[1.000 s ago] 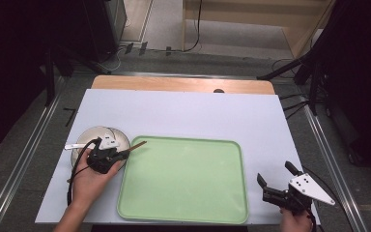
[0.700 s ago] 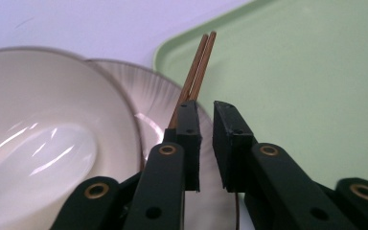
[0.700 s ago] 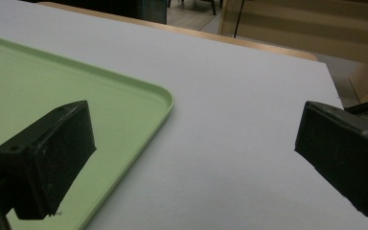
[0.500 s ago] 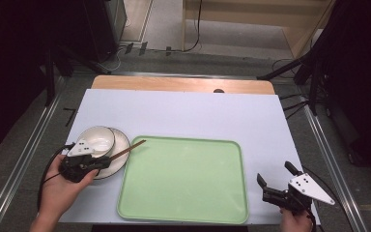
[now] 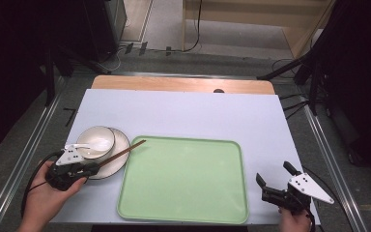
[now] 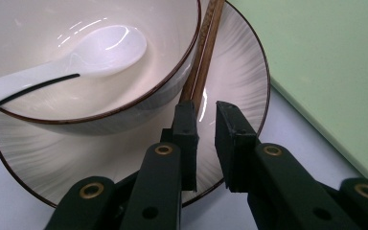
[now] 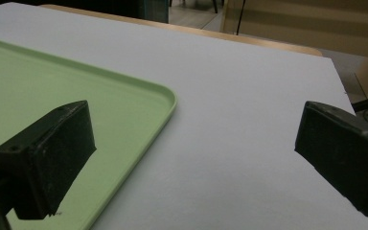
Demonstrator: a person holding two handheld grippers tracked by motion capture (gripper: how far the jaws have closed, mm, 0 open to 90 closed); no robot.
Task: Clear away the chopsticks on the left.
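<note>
Held the left tool point(image 6: 206, 112) low at the near rim of the plate point(image 6: 239, 72), tips parted by a narrow gap, having just been opening. Nothing between the tips. Found the near end of the chopsticks point(image 6: 203, 52) right at the tip of the jaw on the left of the left gripper view, perhaps touching it; could not tell for sure. Gripped nothing.

Ran the chopsticks from that tip along the side of the bowl point(image 6: 124, 103), which sat on the plate with a white spoon point(image 6: 100, 48) inside. Caught a corner of the green tray point(image 6: 326, 57) just beside the plate.

From the high view, placed the left tool point(image 5: 89, 168) at the left edge of the counter point(image 5: 183, 111). Showed there what the close view cut off: the far tips of the chopsticks point(image 5: 123, 152) reaching over the tray's point(image 5: 183, 179) left rim, and the spoon point(image 5: 84, 145) handle jutting past the bowl point(image 5: 111, 137) towards the tool, over the plate point(image 5: 122, 140).

Kept the right tool point(image 5: 273, 172) wide apart and empty, near the tray's near right corner. Saw through the right gripper view the same spread tool point(image 7: 196, 139) above bare counter point(image 7: 249, 96), the tray point(image 7: 28, 86) corner under one jaw.
</note>
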